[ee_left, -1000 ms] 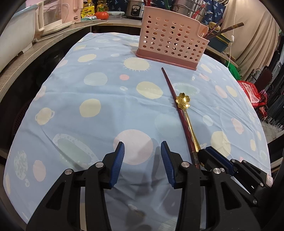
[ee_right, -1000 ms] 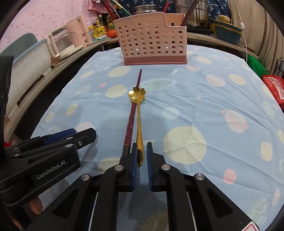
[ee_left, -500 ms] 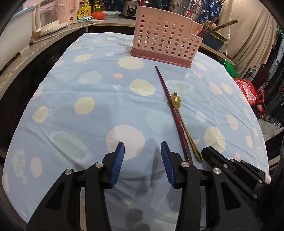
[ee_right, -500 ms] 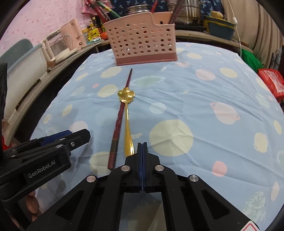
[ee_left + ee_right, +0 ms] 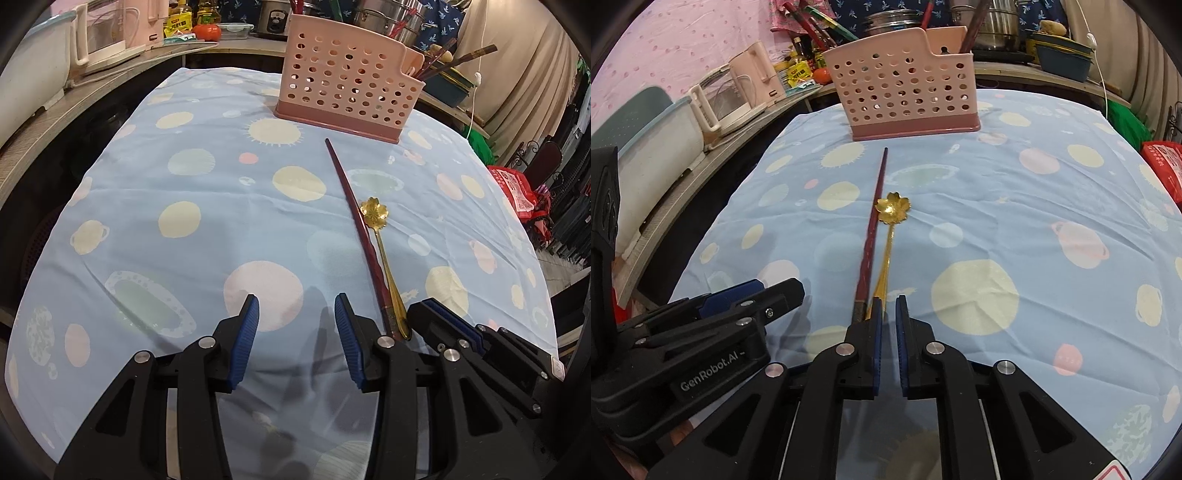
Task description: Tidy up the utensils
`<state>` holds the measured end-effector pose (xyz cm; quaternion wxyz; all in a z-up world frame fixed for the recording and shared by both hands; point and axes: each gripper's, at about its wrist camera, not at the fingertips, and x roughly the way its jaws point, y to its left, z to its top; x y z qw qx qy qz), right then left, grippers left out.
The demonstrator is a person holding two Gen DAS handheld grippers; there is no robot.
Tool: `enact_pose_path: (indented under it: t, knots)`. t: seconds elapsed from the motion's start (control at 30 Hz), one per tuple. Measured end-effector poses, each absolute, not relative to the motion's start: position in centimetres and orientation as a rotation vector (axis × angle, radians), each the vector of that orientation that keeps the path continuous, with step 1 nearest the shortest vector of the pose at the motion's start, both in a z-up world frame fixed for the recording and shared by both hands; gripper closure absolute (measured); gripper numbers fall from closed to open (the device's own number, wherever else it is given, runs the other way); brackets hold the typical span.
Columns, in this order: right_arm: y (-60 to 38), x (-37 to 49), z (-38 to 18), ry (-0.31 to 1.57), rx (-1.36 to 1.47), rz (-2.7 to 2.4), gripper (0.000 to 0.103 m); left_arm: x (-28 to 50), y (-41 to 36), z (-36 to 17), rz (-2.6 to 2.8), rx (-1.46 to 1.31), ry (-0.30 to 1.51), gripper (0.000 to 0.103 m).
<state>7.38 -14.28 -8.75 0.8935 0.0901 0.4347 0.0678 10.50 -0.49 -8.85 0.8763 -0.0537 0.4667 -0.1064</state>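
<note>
The right gripper [image 5: 888, 308] is sitting low over the tablecloth [image 5: 1034, 206] with its blue pads parted by only a narrow slot, and nothing is lying between them; the gold flower spoon's [image 5: 892, 214] handle end is passing just to the 9 o'clock side of the left pad, so whether that pad is touching it cannot be told. Running up toward 12 o'clock from those fingertips, the spoon is lying flat with its flower-shaped bowl at the far end, and a dark red chopstick [image 5: 873, 221] is lying right alongside it on the 9 o'clock side, its thin tip pointing at the pink perforated utensil basket [image 5: 905, 92] standing upright at 12 o'clock on the far part of the cloth. The left gripper [image 5: 295, 317] is hovering with its jaws spread wide and gripping nothing, over a pale pink spot on the cloth. At about 2 o'clock from it, the chopstick [image 5: 354, 210] and spoon [image 5: 375, 216] are lying side by side, and the basket [image 5: 347, 85] is standing beyond them near 12 o'clock, with more chopsticks [image 5: 458, 62] poking out of its right compartment.
</note>
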Motion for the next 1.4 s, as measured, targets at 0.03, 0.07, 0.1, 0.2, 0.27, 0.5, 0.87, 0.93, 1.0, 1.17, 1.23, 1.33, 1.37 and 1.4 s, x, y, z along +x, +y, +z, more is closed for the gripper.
enact_pose_path:
  t: [0.03, 0.07, 0.1, 0.2, 0.27, 0.5, 0.87, 0.93, 1.0, 1.17, 1.23, 1.33, 1.37, 1.4]
  knots:
    - [-14.2, 7.5, -8.7, 0.899, 0.188, 0.142, 0.093, 10.5, -0.3, -8.8, -0.221, -0.115, 0.974, 0.062]
    - [-14.1, 7.6, -8.6, 0.898, 0.187, 0.143, 0.093, 10.6, -0.2, -8.8, -0.220, -0.118, 0.974, 0.062]
    - [-14.0, 7.7, -8.6, 0.900, 0.187, 0.145, 0.093, 10.6, -0.2, -8.8, -0.217, -0.120, 0.974, 0.062]
    - [-13.7, 7.9, -8.8, 0.912, 0.176, 0.144, 0.093, 10.7, 0.0, -8.8, -0.217, -0.124, 0.976, 0.062]
    - [-13.6, 8.1, -9.2, 0.929, 0.172, 0.140, 0.092, 10.7, 0.0, -8.9, -0.216, -0.121, 0.976, 0.062]
    - [-13.3, 7.7, -9.5, 0.915, 0.141, 0.136, 0.094, 10.6, -0.2, -8.9, -0.228, -0.121, 0.977, 0.062]
    - [-15.8, 6.3, -9.4, 0.910, 0.134, 0.059, 0.103, 9.9, -1.9, -8.4, -0.279, -0.105, 0.976, 0.062]
    - [-16.8, 6.2, -9.5, 0.918, 0.176, 0.072, 0.103, 9.8, -2.6, -8.3, -0.296, -0.098, 0.978, 0.062]
    - [-17.3, 6.2, -9.4, 0.924, 0.196, 0.085, 0.103, 9.6, -3.2, -8.3, -0.306, -0.086, 0.977, 0.062]
    - [-17.1, 6.1, -8.9, 0.912, 0.228, 0.112, 0.093, 9.7, -3.4, -8.4, -0.301, -0.099, 0.982, 0.062]
    - [-16.9, 6.1, -8.7, 0.903, 0.211, 0.096, 0.092, 10.3, -3.4, -8.6, -0.322, -0.132, 1.000, 0.061]
    - [-17.6, 6.2, -8.8, 0.907, 0.220, 0.083, 0.090, 10.9, -4.2, -9.1, -0.353, -0.163, 1.026, 0.061]
    - [-17.8, 6.1, -8.8, 0.910, 0.220, 0.077, 0.091, 10.8, -4.5, -9.2, -0.359, -0.159, 1.024, 0.061]
    - [-18.1, 6.0, -8.8, 0.911, 0.220, 0.072, 0.091, 10.8, -4.8, -9.2, -0.366, -0.150, 1.023, 0.061]
